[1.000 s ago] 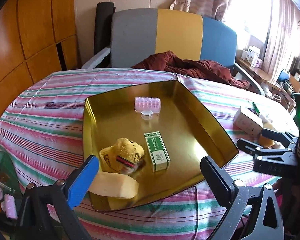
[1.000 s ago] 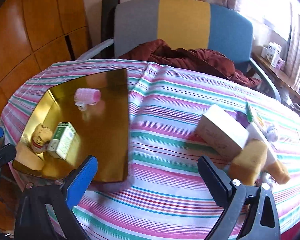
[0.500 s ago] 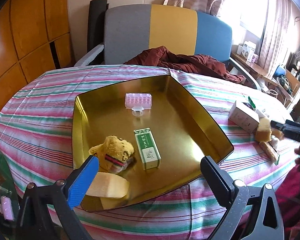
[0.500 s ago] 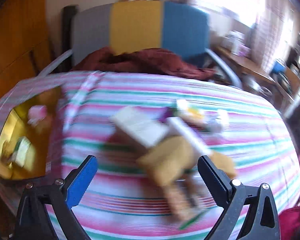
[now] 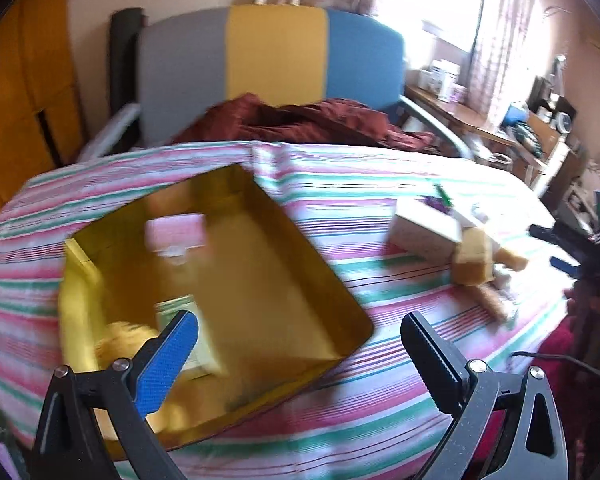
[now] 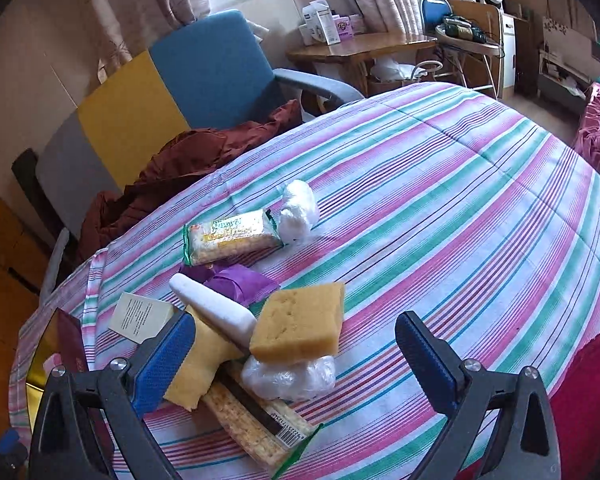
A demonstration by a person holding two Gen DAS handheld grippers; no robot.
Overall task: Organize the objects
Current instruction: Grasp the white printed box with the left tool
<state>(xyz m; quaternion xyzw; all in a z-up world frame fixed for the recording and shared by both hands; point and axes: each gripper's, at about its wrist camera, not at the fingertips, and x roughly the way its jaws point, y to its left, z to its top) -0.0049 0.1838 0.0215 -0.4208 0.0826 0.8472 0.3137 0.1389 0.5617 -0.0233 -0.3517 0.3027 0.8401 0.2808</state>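
R gripper (image 6: 296, 356) is held over the loose pile w/ jaws spread wide, nothing gripped; presumably positioned for a pick. Tan sponge (image 6: 300, 326) lies directly between the jaws, resting on a clear plastic wad (image 6: 290, 376) and a cracker pack (image 6: 260, 408); white tube (image 6: 214, 308) and yellow sponge (image 6: 196, 364) sit toward the blue-padded jaw. L gripper (image 5: 300, 356) is also wide, empty, hovering just off the near corner of the gold tray (image 5: 340, 300), likely kept clear so drop-offs stay unobstructed. Tray contents (pink item, green box (image 5: 180, 312)) are blurred, mostly beyond the blue jaw. All is carried on the striped desk (image 6: 460, 200).
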